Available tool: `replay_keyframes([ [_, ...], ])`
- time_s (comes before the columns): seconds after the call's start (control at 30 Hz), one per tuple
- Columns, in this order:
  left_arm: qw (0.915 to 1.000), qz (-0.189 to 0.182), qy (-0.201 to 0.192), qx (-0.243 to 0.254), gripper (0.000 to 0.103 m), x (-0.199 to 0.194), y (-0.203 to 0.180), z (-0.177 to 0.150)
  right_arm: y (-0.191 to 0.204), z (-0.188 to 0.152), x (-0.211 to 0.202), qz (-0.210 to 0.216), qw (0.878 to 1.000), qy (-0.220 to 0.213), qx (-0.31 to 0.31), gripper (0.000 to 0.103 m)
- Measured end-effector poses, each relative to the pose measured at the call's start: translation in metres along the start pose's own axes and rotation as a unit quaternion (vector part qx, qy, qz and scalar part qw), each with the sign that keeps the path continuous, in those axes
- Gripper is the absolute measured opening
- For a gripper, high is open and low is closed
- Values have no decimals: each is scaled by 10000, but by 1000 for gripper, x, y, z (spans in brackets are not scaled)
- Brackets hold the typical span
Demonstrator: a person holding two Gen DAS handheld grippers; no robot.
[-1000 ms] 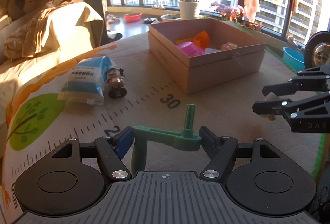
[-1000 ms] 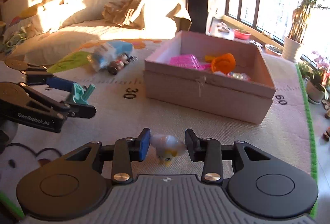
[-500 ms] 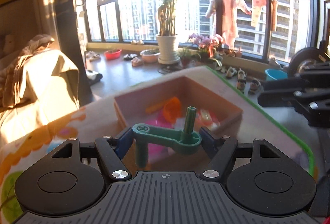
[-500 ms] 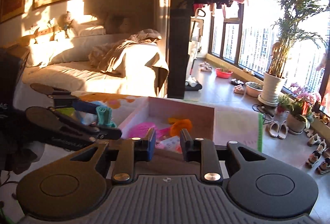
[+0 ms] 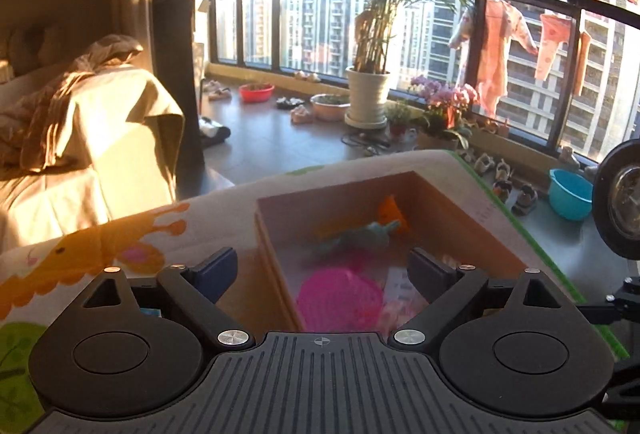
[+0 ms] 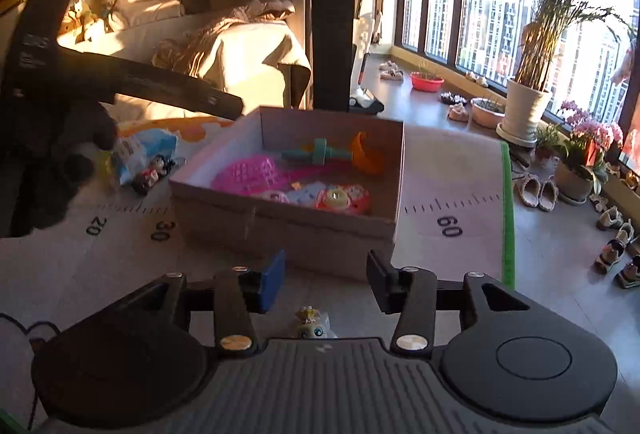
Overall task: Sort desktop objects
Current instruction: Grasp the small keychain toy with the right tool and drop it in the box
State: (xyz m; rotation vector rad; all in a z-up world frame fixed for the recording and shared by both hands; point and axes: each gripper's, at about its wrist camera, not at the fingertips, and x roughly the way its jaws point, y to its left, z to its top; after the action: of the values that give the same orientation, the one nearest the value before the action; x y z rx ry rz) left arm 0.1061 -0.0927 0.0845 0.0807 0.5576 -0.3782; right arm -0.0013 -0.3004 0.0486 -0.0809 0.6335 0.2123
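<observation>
The open cardboard box (image 6: pixel 280 222) stands on the printed mat and also shows in the left wrist view (image 5: pixel 276 234). The green crank toy (image 6: pixel 316 153) lies inside it, blurred in the left wrist view (image 5: pixel 356 234), beside an orange toy (image 6: pixel 366 154) and a pink sieve (image 6: pixel 248 174). My left gripper (image 5: pixel 322 270) is open and empty above the box. My right gripper (image 6: pixel 326 280) is open, in front of the box; a small white duck toy (image 6: pixel 313 324) lies on the mat just below it. The left gripper's arm (image 6: pixel 120 82) shows dark at the left of the right wrist view.
A blue-white packet (image 6: pixel 148 150) and a small doll figure (image 6: pixel 152 172) lie on the mat left of the box. More toys (image 6: pixel 340 198) fill the box's near side. A bed (image 5: pixel 80 138) is at left; plant pots (image 5: pixel 366 94) and shoes (image 6: pixel 536 190) line the window floor.
My left gripper opened and the green crank dropped into the box. My right gripper opened and the white duck toy now lies on the mat below it.
</observation>
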Motion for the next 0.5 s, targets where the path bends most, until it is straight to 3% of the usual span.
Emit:
replay_keyframes([
  [0.27, 9984, 222, 524, -18, 100, -41, 9, -81, 11, -27, 35, -20, 9987, 515, 24, 47],
  [0.4, 9961, 254, 777, -345, 101, -45, 23, -106, 20, -31, 30, 168, 9977, 650, -15, 47],
  [0.47, 9947, 293, 889, -416, 101, -42, 28, -114, 22, -32, 26, 85, 9975, 701, -18, 36],
  [0.5, 9941, 361, 929, -418, 101, -42, 28, -118, 22, -31, 24, 45, 9973, 734, -3, 36],
])
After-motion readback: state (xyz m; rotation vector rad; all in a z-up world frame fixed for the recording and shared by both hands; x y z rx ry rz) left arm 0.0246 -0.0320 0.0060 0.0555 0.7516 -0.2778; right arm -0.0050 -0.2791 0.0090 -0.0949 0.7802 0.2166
